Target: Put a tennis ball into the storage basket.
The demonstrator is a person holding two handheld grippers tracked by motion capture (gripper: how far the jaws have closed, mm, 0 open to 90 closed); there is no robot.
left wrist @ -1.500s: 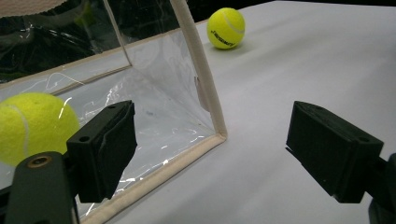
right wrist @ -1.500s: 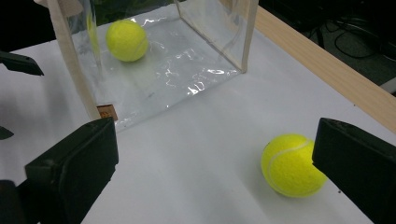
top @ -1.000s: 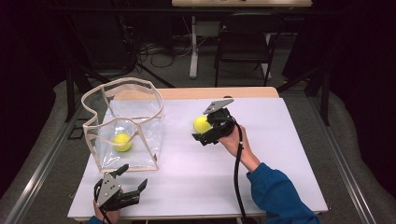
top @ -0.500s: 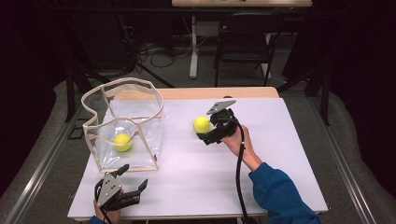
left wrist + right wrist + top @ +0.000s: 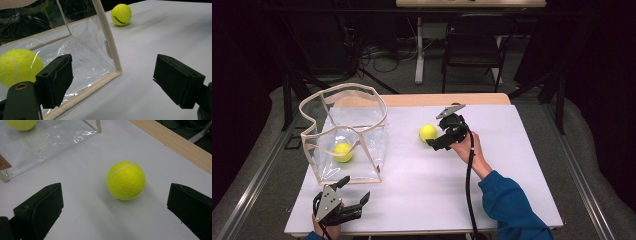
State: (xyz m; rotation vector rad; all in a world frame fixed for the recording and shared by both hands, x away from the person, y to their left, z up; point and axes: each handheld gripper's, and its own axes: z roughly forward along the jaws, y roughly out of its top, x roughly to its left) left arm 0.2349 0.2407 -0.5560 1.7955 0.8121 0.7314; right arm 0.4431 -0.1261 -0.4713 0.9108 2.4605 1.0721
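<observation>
Tennis ball [image 5: 428, 132] sits loose on the white worktop [image 5: 512, 150], around the middle and a little toward the far edge, touching nothing. Right gripper [image 5: 443, 140] is just beside it on the person's right, jaws spread wide, nothing held. In the right gripper view the ball [image 5: 126, 180] lies dead ahead between the two black jaws, slightly beyond their tips — so a short push forward would likely bracket it. Round ball, no long axis to line up; any approach angle should work, though it may roll if nudged.

Left gripper [image 5: 343, 205] rests at the near-left corner of the worktop, jaws also apart and empty, well apart from the loose ball — the right hand is clearly the nearer one. Clear plastic bag [image 5: 344, 132] with a beige rim stands open on the left side, a second tennis ball [image 5: 343, 152] inside it. Probable aim, judging by layout: grab the loose ball and carry it left to the bag.
</observation>
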